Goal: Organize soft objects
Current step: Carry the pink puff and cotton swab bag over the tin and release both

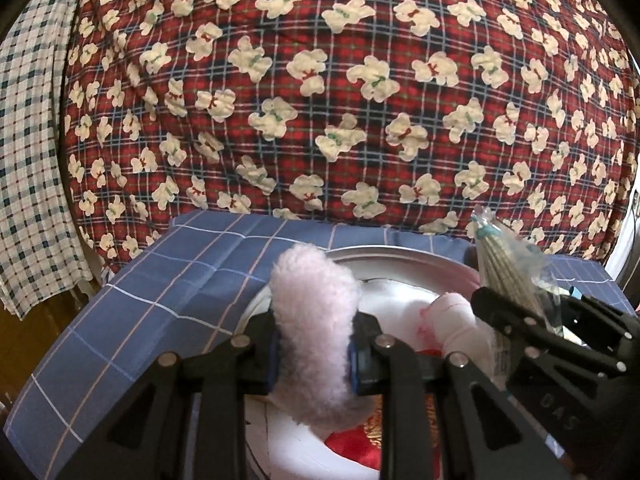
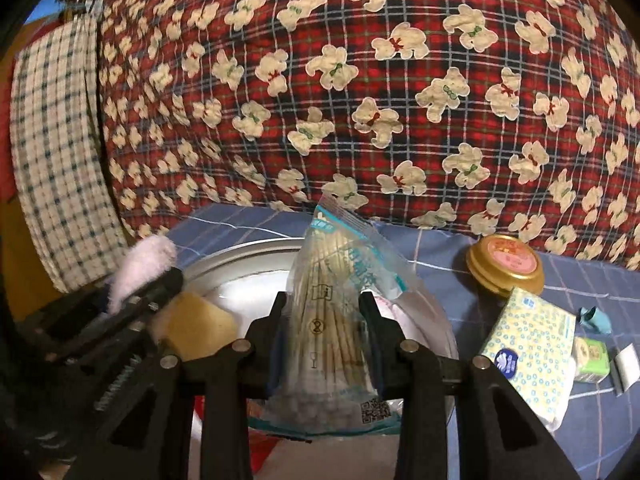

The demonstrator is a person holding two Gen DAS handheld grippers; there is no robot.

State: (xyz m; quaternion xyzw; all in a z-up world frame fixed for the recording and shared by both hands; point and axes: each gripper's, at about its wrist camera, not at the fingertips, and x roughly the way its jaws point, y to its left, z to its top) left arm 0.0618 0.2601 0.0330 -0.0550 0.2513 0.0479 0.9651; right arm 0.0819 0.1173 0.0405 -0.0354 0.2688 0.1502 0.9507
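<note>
My left gripper is shut on a fluffy pink puff and holds it over a round silver basin. My right gripper is shut on a clear bag of cotton swabs, also above the basin. The bag also shows at the right of the left wrist view, and the puff at the left of the right wrist view. In the basin lie white and red soft items and a yellow sponge.
The basin sits on a blue checked cloth. To its right lie a gold-lidded jar, a patterned tissue pack, a small green box and a teal scrap. A red plaid quilt with bears rises behind.
</note>
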